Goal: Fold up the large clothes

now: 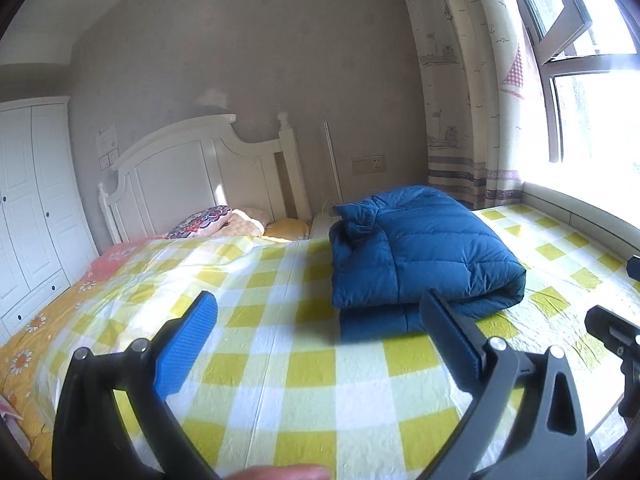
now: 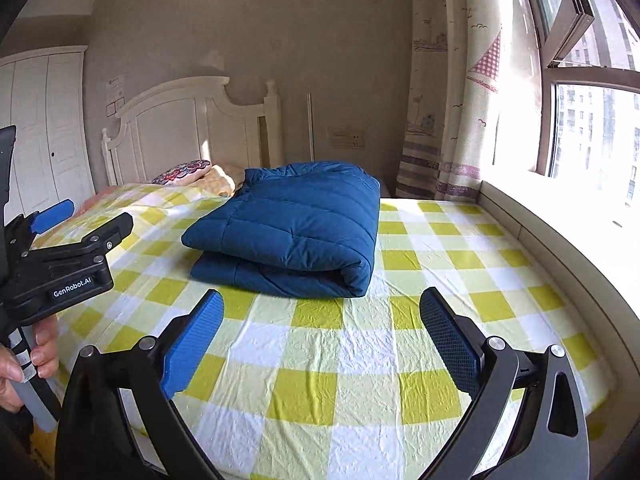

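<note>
On a bed (image 2: 420, 352) covered with a yellow-and-white checked sheet, a blue padded jacket (image 2: 292, 232) is laid folded in a thick stack, towards the white headboard (image 2: 192, 128) and apart from both grippers. Nearer the camera, the right gripper (image 2: 320, 340) is held above the sheet with its blue pads (image 2: 192, 352) spread wide and nothing between them. The left gripper (image 1: 320, 340) is likewise spread and empty over the sheet, and is seen at the left edge of the right view, gripped by a hand (image 2: 28, 360).
</note>
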Tool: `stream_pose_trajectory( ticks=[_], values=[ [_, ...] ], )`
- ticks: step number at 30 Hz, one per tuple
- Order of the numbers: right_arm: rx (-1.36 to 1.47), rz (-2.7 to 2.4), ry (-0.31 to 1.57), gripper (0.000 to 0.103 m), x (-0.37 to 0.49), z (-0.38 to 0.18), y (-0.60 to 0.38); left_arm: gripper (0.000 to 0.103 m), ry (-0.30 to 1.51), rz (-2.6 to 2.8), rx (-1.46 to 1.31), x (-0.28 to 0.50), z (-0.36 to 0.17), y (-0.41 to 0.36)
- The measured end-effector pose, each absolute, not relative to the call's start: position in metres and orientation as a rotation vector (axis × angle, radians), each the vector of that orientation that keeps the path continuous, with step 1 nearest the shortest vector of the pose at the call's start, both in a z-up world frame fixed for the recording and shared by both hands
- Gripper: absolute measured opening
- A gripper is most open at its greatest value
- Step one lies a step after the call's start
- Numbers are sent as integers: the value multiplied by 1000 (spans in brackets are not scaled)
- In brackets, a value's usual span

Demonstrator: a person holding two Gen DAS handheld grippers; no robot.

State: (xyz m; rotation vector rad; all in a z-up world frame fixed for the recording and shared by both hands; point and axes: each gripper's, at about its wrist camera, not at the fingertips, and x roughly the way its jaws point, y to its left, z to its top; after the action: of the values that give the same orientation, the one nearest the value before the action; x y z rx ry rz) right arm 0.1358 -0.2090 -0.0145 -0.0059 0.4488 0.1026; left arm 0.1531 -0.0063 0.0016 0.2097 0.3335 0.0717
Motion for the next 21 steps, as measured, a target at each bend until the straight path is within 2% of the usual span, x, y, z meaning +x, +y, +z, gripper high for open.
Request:
stream_pose_trajectory(
  ticks=[8,21],
  values=[
    [0,101,416,95,117,-10,-213,101,331,20,211,117,-11,-25],
    [45,110,468,95,131,-3,-219,101,431,-6,121,138,-13,-17]
  ],
)
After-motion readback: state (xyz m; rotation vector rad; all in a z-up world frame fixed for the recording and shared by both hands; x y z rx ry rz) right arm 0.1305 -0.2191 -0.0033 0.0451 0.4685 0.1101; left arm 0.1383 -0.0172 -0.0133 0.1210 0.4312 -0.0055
